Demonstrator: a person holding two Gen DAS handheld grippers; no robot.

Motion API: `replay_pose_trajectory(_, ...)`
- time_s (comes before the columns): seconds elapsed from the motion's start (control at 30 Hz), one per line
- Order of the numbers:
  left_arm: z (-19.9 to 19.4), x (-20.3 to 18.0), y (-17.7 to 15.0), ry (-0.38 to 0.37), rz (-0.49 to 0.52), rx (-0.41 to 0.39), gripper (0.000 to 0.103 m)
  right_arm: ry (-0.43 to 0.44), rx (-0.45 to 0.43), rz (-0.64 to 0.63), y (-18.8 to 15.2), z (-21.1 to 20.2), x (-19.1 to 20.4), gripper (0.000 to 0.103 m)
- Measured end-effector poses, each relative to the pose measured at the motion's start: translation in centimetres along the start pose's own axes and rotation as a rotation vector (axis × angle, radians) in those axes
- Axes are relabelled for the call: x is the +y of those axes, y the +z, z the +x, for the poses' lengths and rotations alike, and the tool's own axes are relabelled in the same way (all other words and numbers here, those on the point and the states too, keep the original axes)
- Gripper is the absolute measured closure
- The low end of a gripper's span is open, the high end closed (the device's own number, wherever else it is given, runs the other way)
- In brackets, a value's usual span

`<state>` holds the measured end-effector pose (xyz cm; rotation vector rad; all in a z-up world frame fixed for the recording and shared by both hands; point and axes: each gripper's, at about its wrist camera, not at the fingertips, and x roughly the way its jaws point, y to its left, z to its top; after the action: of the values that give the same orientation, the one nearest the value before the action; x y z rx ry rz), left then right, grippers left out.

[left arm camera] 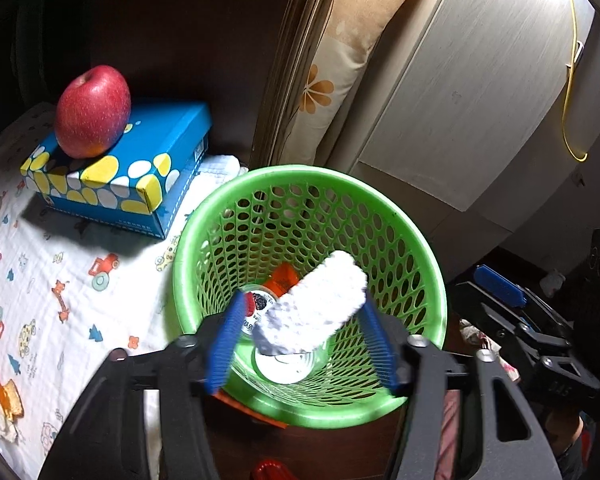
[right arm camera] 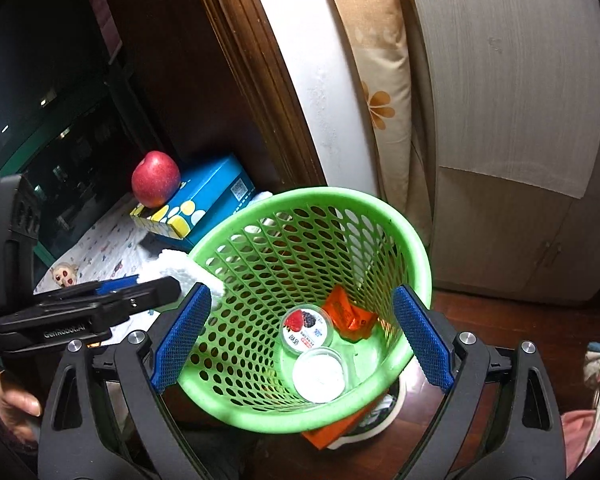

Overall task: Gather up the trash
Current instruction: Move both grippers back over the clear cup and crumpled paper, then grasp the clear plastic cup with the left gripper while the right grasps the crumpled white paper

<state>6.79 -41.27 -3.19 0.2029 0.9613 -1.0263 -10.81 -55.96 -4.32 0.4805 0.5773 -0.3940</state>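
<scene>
The left gripper (left arm camera: 300,344), jaws spread, has a light, soft crumpled tissue (left arm camera: 316,304) between them above the green basket (left arm camera: 436,280); the right gripper (right arm camera: 300,340) is held open, empty.

My work surface: a cartoon-print cloth (left arm camera: 72,248) carrying a blue tissue box (left arm camera: 128,176) near its far edge; beside it, the dark wood floor (right arm camera: 496,320) bears my green basket (right arm camera: 412,256).

Basket (right arm camera: 416,240): I see glossy green perforated plastic.
Tissue wad (left arm camera: 320,300): soft, dimpled white paper, at my 12 o'clock.
Finger pads (right arm camera: 422,336): blue, ribbed, matt.
Tissue box (left arm camera: 156,148): smooth printed cardboard, 10 o'clock.
Apple (left arm camera: 94,110): shiny red skin.
Bedsheet (left arm camera: 60,248): matt printed cloth.
</scene>
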Motion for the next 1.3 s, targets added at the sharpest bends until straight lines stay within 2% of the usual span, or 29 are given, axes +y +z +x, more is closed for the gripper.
replay_pose_trajectory(0.1, 0.0, 0.6, -0.3, -0.012, -0.021, -0.007, 0.035, 0.010, -0.004, 0.002, -0.1, -0.3, 0.2, 0.012)
replay_pose_trajectory(0.23, -1.1, 1.9, -1.1, 0.011, -0.042, -0.011, 0.035, 0.028, -0.003, -0.010, -0.4, -0.7, 1.0, 0.012)
replay_pose_trajectory(0.63, -8.3, 10.5, -5.9, 0.213, -0.172, -0.088, 0.034, 0.134, 0.043, -0.105, -1.5, 0.6, 7.4, 0.012)
replay_pose_trajectory(0.83, -12.0, 15.7, -9.1, 0.342, -0.252, -0.120, 0.031, 0.192, 0.078, -0.167, -2.4, 2.0, 11.8, 0.012)
replay_pose_trajectory(1.0, -14.4, 19.4, -11.7, 0.446, -0.280, -0.118, 0.031, 0.235, 0.109, -0.208, -3.1, 3.0, 14.8, 0.012)
replay_pose_trajectory(1.3, -15.7, 24.4, -16.0, 0.504, -0.303, -0.060, 0.031, 0.293, 0.144, -0.259, -4.1, 4.2, 19.3, 0.012)
